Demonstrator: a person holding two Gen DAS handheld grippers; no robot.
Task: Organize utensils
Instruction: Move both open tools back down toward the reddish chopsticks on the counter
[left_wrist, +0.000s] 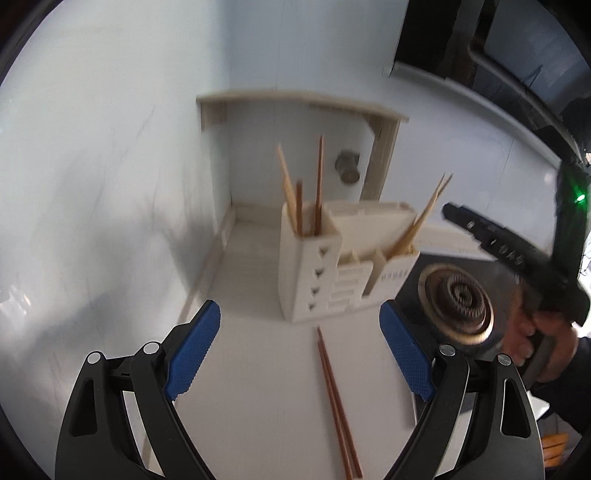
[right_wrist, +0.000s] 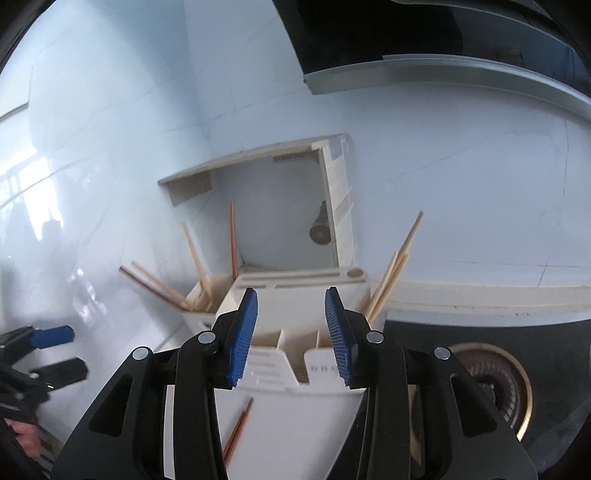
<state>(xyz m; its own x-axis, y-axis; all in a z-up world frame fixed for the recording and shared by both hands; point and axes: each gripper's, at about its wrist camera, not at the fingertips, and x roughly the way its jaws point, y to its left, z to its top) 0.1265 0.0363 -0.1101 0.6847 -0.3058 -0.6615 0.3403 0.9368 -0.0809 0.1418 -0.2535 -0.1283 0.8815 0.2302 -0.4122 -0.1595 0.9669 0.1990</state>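
A pair of reddish-brown chopsticks (left_wrist: 334, 402) is laid flat on the white table (left_wrist: 258, 369), in front of the cream utensil holder (left_wrist: 332, 266). The left gripper (left_wrist: 300, 354) is held above them with jaws wide apart and nothing gripped; the pair lies between the jaws. The right gripper (right_wrist: 291, 336) is positioned before the holder, jaws partly apart and empty. Further chopsticks (left_wrist: 318, 184) are stood in the holder's end compartments.

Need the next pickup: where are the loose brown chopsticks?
In the left wrist view, the brown chopsticks lie flat on the counter, before the utensil holder.
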